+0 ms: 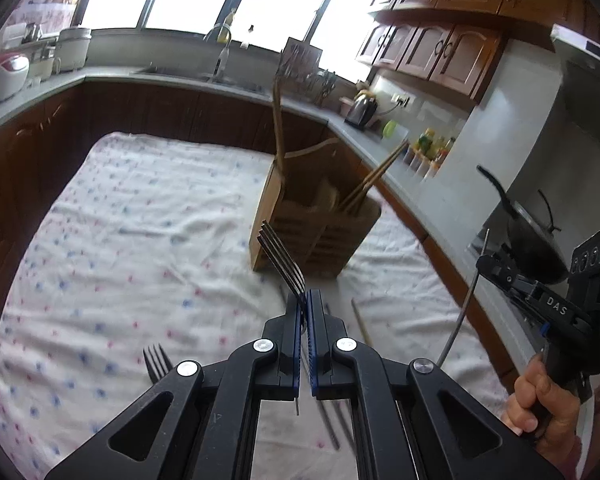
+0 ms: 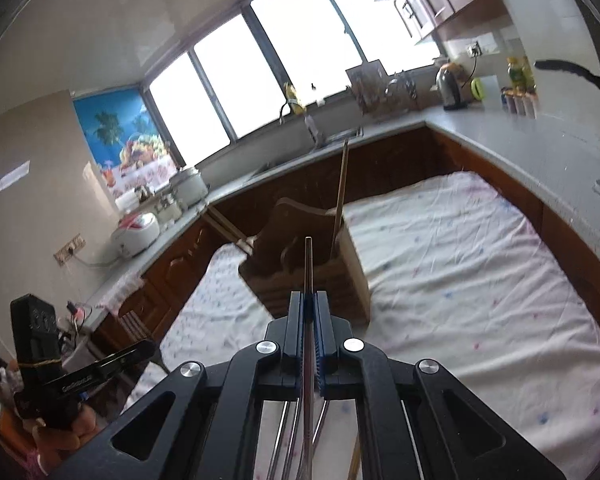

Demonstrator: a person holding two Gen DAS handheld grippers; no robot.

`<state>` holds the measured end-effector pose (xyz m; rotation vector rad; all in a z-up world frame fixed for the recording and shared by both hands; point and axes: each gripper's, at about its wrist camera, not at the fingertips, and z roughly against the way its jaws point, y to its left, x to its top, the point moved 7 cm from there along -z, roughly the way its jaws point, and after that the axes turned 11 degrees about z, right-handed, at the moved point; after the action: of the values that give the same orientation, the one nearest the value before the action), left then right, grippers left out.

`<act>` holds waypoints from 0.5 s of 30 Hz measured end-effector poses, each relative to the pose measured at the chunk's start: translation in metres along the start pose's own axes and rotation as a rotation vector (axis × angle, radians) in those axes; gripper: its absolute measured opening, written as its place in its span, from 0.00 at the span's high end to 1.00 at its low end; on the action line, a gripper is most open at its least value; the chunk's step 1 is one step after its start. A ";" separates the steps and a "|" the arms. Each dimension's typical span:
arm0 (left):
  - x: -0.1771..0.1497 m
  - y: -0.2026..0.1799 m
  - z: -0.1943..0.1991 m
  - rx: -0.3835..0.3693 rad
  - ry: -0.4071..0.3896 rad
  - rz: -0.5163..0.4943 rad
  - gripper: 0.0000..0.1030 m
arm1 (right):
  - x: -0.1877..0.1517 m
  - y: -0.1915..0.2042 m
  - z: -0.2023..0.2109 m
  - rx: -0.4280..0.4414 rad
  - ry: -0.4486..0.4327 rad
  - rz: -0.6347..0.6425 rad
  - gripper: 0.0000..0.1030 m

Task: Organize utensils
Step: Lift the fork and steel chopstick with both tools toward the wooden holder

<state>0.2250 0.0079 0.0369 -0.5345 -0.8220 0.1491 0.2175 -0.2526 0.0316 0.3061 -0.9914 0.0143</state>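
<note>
My left gripper point(image 1: 305, 300) is shut on a metal fork point(image 1: 282, 258), tines pointing up toward the wooden utensil holder point(image 1: 320, 236). The holder stands on the floral cloth and has wooden chopsticks point(image 1: 374, 178) and a wooden utensil in it. My right gripper point(image 2: 309, 300) is shut on a thin metal utensil handle point(image 2: 308, 264) that points at the holder point(image 2: 312, 280). The right gripper also shows in the left wrist view point(image 1: 486, 264), holding that long metal piece point(image 1: 464, 312) off to the right. Another fork point(image 1: 156, 362) lies on the cloth near my left gripper.
The floral cloth point(image 1: 120, 220) covers the table. More metal utensils point(image 2: 292, 440) and a chopstick point(image 1: 362, 324) lie on it below the grippers. A grey counter point(image 1: 416, 184) with kettle, bottles and a wok runs along the right. A sink sits at the back under the windows.
</note>
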 end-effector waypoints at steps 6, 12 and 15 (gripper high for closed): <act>0.021 -0.007 0.009 -0.026 -0.079 -0.023 0.99 | 0.025 -0.006 -0.004 -0.010 -0.067 -0.009 0.95; 0.045 -0.014 0.006 -0.038 -0.140 -0.039 0.99 | 0.053 -0.009 -0.011 -0.018 -0.137 -0.005 0.95; 0.057 -0.018 0.002 -0.043 -0.170 -0.054 0.99 | 0.068 -0.010 -0.016 -0.020 -0.172 -0.001 0.95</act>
<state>0.2607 0.0125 0.0848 -0.5447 -1.0065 0.1290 0.2695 -0.2670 0.0769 0.2931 -1.1614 -0.0237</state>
